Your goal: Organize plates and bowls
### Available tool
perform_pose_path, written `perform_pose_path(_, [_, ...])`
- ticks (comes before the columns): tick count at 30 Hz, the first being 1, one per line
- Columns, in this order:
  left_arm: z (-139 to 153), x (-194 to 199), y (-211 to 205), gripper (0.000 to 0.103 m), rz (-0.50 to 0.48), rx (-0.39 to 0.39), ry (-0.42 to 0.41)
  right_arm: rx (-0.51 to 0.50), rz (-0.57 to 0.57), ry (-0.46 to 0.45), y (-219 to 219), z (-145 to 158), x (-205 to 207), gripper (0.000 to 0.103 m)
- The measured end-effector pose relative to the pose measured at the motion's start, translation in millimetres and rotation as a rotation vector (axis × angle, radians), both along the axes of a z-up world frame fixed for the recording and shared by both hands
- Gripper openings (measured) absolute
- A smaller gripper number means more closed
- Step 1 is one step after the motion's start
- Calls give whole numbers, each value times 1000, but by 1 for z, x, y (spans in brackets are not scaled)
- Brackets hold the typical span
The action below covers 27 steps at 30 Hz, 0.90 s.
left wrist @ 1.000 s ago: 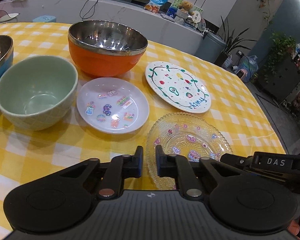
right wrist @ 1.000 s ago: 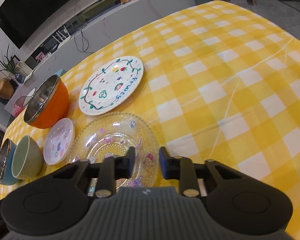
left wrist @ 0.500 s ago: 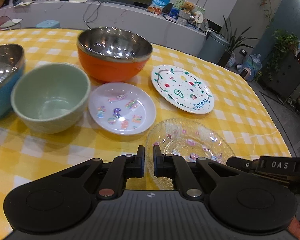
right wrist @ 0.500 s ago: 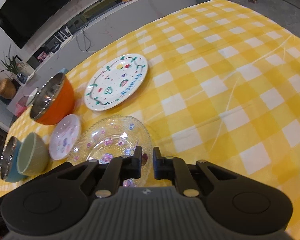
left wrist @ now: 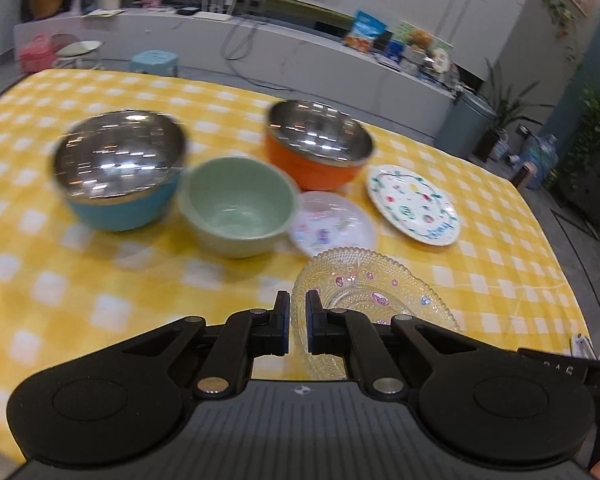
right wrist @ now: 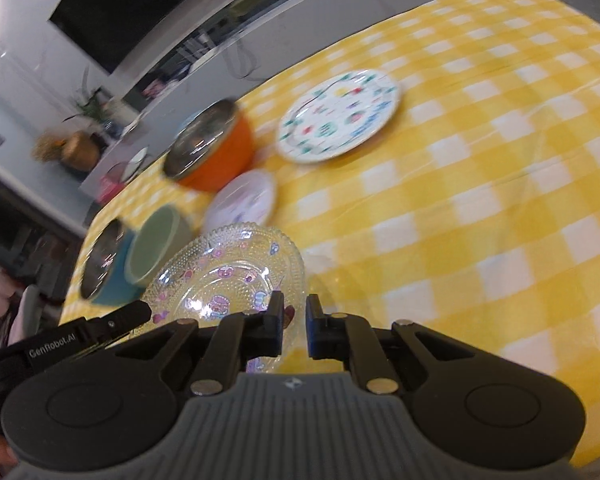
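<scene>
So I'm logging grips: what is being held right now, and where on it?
The glass plate, pinched at its rim by both: left gripper near edge, right gripper opposite edge.

A home living and dining room: beyond the fingers a table under a yellow-and-white checked cloth (left wrist: 100, 280), behind it a long white low cabinet (left wrist: 260, 60) with snack bags, a large dark wall-mounted screen (right wrist: 140, 12), and leafy green houseplants (left wrist: 592, 132) to the right.

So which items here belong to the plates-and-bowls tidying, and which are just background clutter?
Job items:
glass plate, gripped on opposite rims by left gripper and right gripper
painted plate
small sticker plate
green bowl
orange bowl
blue bowl

Lying about:
snack bag
blue stool
</scene>
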<state>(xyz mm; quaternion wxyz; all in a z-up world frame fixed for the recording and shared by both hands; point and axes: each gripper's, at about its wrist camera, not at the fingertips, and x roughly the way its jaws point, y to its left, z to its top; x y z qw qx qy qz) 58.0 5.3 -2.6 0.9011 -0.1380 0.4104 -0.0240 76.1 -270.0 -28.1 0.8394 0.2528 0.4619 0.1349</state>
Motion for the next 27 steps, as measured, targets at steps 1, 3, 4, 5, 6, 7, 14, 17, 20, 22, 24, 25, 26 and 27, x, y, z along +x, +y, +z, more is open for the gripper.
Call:
perform_pose_path(1, [2,-5,6,8,15,6,4,6,19,0,7,0,-3,9])
perform_pose_path(3, [6,-13,19,8,45,17,14,19,53,-3,21,-1,-9,9])
perform_pose_path(4, [7,-17,24,8,57,25,22,23,69,-7,28,-2,-12,9])
perform_pose_path(5, [8,-20,29,8,67,31,31,25,87,-11,36,-2,-14,9])
perform_pose_path(6, [9,-23,34,8,76,36,38,26,103,-15,42,-3,-16,9])
perform_pose_path(7, [8,-26,39,8,85,38,41,25,118,-20,49,-3,-19,9])
perform_pose_path(14, [-8,-32,63,8,129,40,86,25,192,-24,73,-12,-20,9])
perform_pose_path(17, [-16,-33,71,8,149,17,114,2,211,-27,79,-15,-21,9])
perform_pose_path(20, [-19,-33,77,8,165,0,119,-5,217,-29,82,-19,-19,9])
perform_pose_path(22, [-23,-32,80,8,176,-10,132,-4,216,-25,83,-22,-16,9])
perform_pose_path(24, [-27,-31,83,8,183,-23,147,-12,217,-15,86,-25,-15,9])
perform_pose_path(25, [-29,-31,84,8,187,-29,157,-16,218,-11,87,-27,-15,9])
perform_pose_path(26, [-31,-30,85,8,192,-34,165,-20,220,-9,88,-28,-15,9])
perform_pose_path(27, [-32,-30,86,8,197,-38,171,-24,222,-8,89,-28,-15,9])
